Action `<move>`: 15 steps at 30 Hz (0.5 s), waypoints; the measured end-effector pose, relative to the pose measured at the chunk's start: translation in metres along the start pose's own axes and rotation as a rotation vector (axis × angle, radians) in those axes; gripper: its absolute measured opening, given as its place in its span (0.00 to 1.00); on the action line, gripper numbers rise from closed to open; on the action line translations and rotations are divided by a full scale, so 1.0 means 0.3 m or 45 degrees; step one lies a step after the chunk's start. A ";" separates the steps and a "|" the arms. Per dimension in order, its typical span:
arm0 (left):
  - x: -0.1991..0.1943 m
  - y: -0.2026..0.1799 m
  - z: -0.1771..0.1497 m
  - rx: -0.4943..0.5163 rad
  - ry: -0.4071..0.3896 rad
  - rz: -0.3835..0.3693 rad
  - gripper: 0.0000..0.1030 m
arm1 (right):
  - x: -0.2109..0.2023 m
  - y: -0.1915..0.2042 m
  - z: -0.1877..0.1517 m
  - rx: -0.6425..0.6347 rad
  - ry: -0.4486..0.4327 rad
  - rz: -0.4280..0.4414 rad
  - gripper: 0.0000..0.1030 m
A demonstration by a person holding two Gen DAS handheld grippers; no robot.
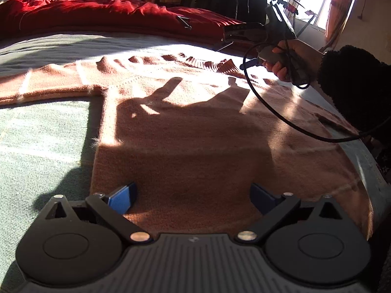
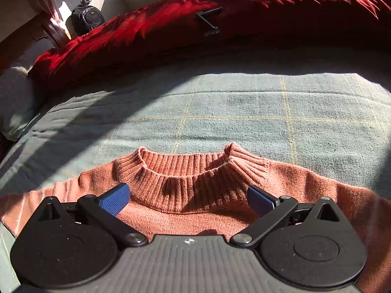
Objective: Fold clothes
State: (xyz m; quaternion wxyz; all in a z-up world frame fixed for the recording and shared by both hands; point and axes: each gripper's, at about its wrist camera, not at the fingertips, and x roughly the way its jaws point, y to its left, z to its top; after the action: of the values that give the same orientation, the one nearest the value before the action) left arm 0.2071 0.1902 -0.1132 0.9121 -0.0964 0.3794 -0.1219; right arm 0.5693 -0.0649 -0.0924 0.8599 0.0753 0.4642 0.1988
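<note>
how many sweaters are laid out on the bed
1. The orange sweater lies flat on the green blanket, its ribbed collar just ahead of the open right tool and its hem end under the open left tool. No others show; some could be out of frame.

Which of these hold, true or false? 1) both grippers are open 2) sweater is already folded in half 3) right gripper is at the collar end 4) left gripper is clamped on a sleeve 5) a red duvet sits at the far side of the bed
1) True. The left gripper and the right gripper both have their jaws wide apart with nothing between them.
2) False. The sweater lies spread flat on the green blanket, one sleeve stretched out sideways.
3) True. The ribbed collar sits right between its fingers.
4) False. It hovers open over the body near the hem, gripping nothing.
5) True. The red duvet is bunched up beyond the blanket.
</note>
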 end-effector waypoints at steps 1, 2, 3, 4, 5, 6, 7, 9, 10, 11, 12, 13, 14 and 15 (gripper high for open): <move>-0.001 0.000 -0.002 -0.004 -0.002 0.002 0.96 | 0.023 -0.001 -0.002 0.007 0.015 -0.009 1.00; -0.002 0.000 -0.003 -0.009 -0.004 0.004 0.96 | 0.047 -0.002 -0.004 0.016 0.030 -0.018 1.00; -0.002 -0.002 -0.005 -0.013 -0.006 0.008 0.96 | 0.079 -0.010 -0.003 0.031 0.044 -0.030 1.00; -0.002 -0.005 -0.007 -0.014 -0.008 0.015 0.96 | 0.109 -0.018 -0.002 0.045 0.055 -0.040 1.00; -0.001 -0.008 -0.009 -0.016 -0.010 0.023 0.96 | 0.127 -0.021 0.001 0.050 0.041 -0.040 1.00; -0.001 -0.011 -0.011 -0.018 -0.013 0.030 0.96 | 0.133 -0.019 0.007 0.046 0.021 -0.037 1.00; -0.002 -0.015 -0.014 -0.021 -0.016 0.038 0.97 | 0.139 -0.015 0.017 0.042 0.023 -0.038 1.00; 0.000 -0.017 -0.013 -0.015 -0.011 0.045 0.97 | 0.140 -0.009 0.035 0.037 0.027 -0.033 1.00; 0.000 -0.018 -0.013 -0.011 -0.008 0.048 0.97 | 0.126 -0.009 0.046 0.043 0.021 -0.020 1.00; 0.001 -0.019 -0.012 -0.007 -0.005 0.051 0.97 | 0.099 -0.012 0.054 0.054 0.004 -0.005 1.00; 0.002 -0.019 -0.012 -0.003 -0.002 0.055 0.97 | 0.072 -0.018 0.058 0.063 -0.011 0.006 1.00; 0.003 -0.020 -0.011 0.001 0.002 0.058 0.97 | 0.037 -0.039 0.047 0.067 -0.016 -0.007 1.00; 0.004 -0.019 -0.010 0.002 0.003 0.055 0.98 | 0.002 -0.060 0.035 0.070 -0.021 -0.021 1.00; 0.006 -0.018 -0.008 0.001 0.004 0.051 0.98 | -0.033 -0.081 0.023 0.074 -0.027 -0.034 1.00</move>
State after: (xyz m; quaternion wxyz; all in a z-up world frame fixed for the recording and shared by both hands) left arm 0.2058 0.1843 -0.1146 0.9139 -0.0882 0.3825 -0.1040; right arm 0.5769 -0.0907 -0.0886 0.8647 0.0961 0.4617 0.1728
